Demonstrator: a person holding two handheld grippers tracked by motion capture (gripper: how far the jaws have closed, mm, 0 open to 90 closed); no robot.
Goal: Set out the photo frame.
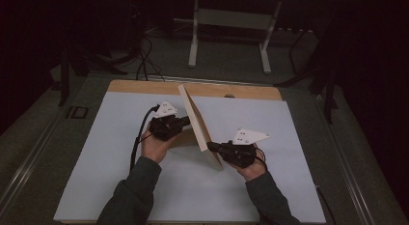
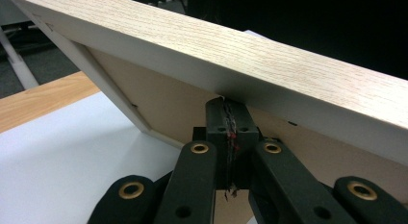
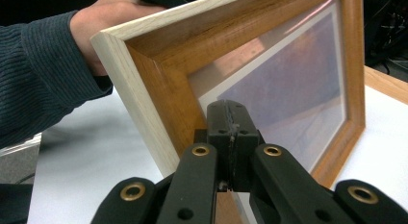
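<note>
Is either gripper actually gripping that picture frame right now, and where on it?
Neither: both sets of jaws are shut on nothing. The left gripper presses against the back of the wooden picture frame; the right gripper sits at its front.

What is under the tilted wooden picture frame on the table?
The wooden picture frame stands tilted on the white table cover. Its shadow and the shut left gripper lie below its leaning back; the contact edge is covered.
</note>
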